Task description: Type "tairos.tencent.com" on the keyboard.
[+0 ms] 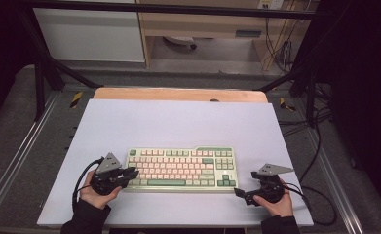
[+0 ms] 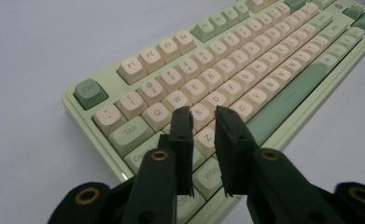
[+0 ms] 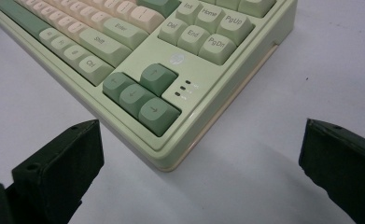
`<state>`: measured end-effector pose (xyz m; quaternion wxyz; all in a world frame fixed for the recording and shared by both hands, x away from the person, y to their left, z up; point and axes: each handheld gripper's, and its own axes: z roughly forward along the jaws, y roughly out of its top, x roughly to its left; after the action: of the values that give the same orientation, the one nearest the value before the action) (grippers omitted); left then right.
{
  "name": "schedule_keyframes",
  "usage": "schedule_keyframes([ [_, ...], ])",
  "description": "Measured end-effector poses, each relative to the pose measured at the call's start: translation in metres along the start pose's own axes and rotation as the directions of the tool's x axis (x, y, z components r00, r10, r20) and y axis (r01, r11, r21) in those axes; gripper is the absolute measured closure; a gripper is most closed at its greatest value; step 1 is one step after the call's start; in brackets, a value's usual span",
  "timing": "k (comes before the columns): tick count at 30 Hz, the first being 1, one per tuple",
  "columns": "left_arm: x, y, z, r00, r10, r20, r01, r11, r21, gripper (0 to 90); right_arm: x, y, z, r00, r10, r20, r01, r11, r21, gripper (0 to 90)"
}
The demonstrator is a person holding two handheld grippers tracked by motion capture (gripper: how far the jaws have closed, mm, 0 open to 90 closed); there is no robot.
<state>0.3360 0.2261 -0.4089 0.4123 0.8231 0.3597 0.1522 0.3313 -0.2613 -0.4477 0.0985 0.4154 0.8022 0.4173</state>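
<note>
Item: mechanical keyboard (image 1: 180, 169), pale green case, cream and green keycaps. It lies flat on the white desk (image 1: 178, 122), long side across, toward the near edge and roughly centred between the two hands.

Left gripper (image 1: 129, 174): held low at the keyboard's left end, tips over the lower-left keys. In the left gripper view its jaws stand nearly together above the keys around Z and S, a narrow slot between them and nothing in it (no keycap pinched, as far as the view tells). Judged purpose: narrowed jaws make a slim tip for pressing or picking at a single key.

Right gripper (image 1: 240, 193): held by the person's right hand (image 1: 278, 204) just off the keyboard's near right corner, apart from it. In the right gripper view its jaws are spread wide, one at each lower side of the frame, the corner with the arrow keys (image 3: 140, 93) lying ahead between them. Judged purpose: waiting, or ready to steady the case.

Edges and room: bare desk lies open behind the keyboard and to both sides; the near strip is narrower. A wooden edge (image 1: 178, 94) shows along the far side; cables (image 1: 314, 146) trail off to the right, well apart from the work.
</note>
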Motion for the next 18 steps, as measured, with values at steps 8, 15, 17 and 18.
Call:
schedule_keyframes([
  [8, -0.005, 0.009, 0.007, 1.0, 0.004, 0.003, -0.004, 1.0, 0.001, 85.6, 0.0, 0.0, 0.0, 1.0, 0.0, 0.0, 0.0, 1.0, 0.0, 0.5],
  [15, -0.009, 0.016, 0.015, 0.9998, 0.012, 0.013, -0.012, 0.9999, 0.003, 89.7, 0.0, 0.0, 0.0, 1.0, 0.0, -0.001, 0.0, 1.0, 0.003, 0.5],
  [17, -0.011, 0.018, 0.017, 0.9997, 0.018, 0.015, -0.018, 0.9998, 0.004, 89.7, 0.0, 0.0, 0.0, 1.0, 0.0, -0.001, 0.0, 1.0, 0.003, 0.5],
  [18, -0.011, 0.019, 0.019, 0.9997, 0.021, 0.016, -0.021, 0.9998, 0.003, 89.7, 0.0, 0.0, 0.0, 1.0, 0.002, -0.001, -0.002, 1.0, 0.004, 0.5],
])
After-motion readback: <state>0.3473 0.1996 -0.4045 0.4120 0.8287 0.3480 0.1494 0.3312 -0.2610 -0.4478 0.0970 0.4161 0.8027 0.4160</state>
